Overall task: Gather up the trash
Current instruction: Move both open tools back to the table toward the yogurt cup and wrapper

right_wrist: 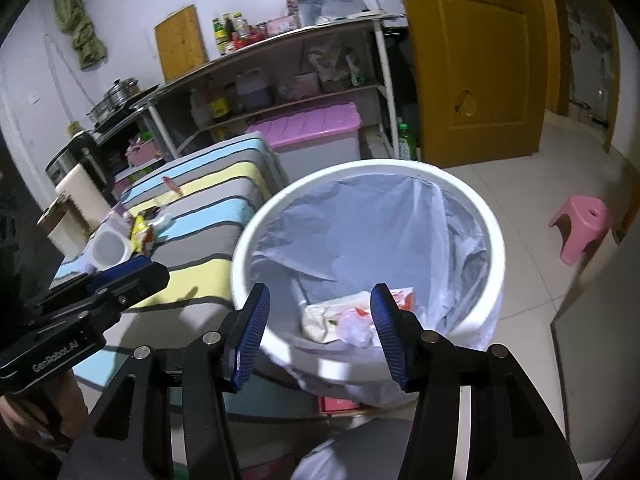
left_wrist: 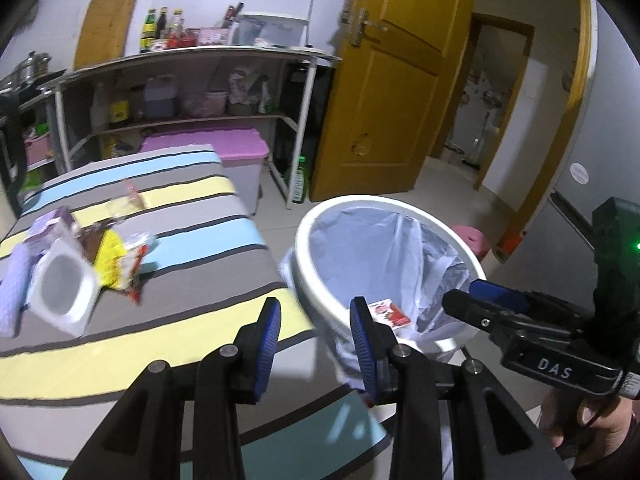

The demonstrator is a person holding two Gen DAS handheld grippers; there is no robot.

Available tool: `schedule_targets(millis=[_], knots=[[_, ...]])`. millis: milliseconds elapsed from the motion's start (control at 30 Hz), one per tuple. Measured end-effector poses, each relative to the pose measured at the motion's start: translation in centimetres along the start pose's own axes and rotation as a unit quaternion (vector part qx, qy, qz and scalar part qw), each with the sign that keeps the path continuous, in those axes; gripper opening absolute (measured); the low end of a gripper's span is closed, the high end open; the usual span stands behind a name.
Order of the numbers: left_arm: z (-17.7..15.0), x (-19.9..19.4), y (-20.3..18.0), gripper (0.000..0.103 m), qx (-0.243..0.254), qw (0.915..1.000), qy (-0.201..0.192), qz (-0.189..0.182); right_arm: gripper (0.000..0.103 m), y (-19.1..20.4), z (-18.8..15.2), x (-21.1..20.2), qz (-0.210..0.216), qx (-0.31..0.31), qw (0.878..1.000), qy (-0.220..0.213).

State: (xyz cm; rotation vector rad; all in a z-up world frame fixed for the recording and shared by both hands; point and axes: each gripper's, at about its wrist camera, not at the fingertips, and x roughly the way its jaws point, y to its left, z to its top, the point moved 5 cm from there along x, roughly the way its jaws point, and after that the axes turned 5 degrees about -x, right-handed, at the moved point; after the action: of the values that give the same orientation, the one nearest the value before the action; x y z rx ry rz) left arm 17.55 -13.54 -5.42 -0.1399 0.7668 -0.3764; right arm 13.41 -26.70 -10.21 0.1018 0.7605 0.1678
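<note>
A white trash bin (right_wrist: pixel 494 240) lined with a pale plastic bag (right_wrist: pixel 360 224) fills the middle of the view. Crumpled wrappers (right_wrist: pixel 340 318) lie at its bottom. The right gripper (right_wrist: pixel 318 334) hangs above the bin's near rim, its blue-padded jaws apart with nothing between them. To the left is a striped table (right_wrist: pixel 200 204) with a white tub (right_wrist: pixel 110 248) and a yellow packet (right_wrist: pixel 140 230). The left gripper (right_wrist: pixel 120 276) reaches in from the left edge. A pink stool (right_wrist: pixel 582 226) stands on the tiled floor at right.

"DAS" on right gripper (left_wrist: pixel 472 300), "GenRobot.AI" on left gripper (right_wrist: pixel 132 270)
</note>
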Motion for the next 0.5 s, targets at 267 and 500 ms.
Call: schedule_targets(millis=[267, 500], knots=[[-1.2, -2.5, 3.3, 0.036, -0.023, 0.9988, -0.013, 0.041, 0.053, 3.6, -0.3, -0.4, 0.024, -0.031, 0.999, -0.004], [-2.3, -4.6, 6.5, 0.036, -0.043, 0.9954, -0.029, 0.081, 0.053, 6.0, -0.6, -0.1, 0.059, -0.042, 0.997, -0.006]])
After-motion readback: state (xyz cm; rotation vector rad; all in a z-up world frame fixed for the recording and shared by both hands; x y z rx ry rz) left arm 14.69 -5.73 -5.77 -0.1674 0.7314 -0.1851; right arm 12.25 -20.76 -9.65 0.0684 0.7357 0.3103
